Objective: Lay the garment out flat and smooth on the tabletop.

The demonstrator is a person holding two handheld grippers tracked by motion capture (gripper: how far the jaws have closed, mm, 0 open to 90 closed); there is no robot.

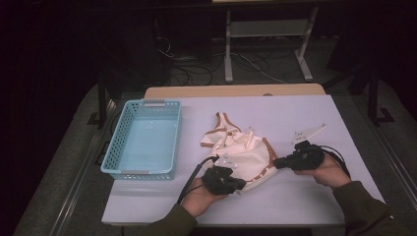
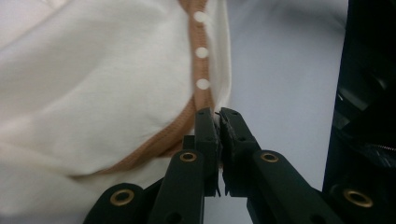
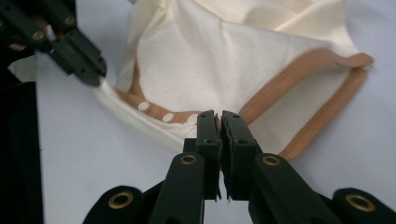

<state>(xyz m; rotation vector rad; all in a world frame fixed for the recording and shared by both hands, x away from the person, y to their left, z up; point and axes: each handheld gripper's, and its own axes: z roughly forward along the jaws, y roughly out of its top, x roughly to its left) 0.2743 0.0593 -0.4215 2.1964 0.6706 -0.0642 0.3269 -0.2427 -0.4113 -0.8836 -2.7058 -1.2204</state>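
White tabletop (image 1: 295,206) under me; my left gripper (image 2: 218,114) is clamped tight on the garment (image 1: 241,152) hem beside the snaps (image 2: 201,52), my right gripper (image 3: 219,116) pinched on the opposite brown-trimmed edge. I should lift evenly, keeping it taut. Basket (image 1: 118,142) sits beyond my left.

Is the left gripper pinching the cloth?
Touching. In the left gripper view, the left gripper has its jaws shut on the brown-trimmed edge of the cloth, just below the white snaps.
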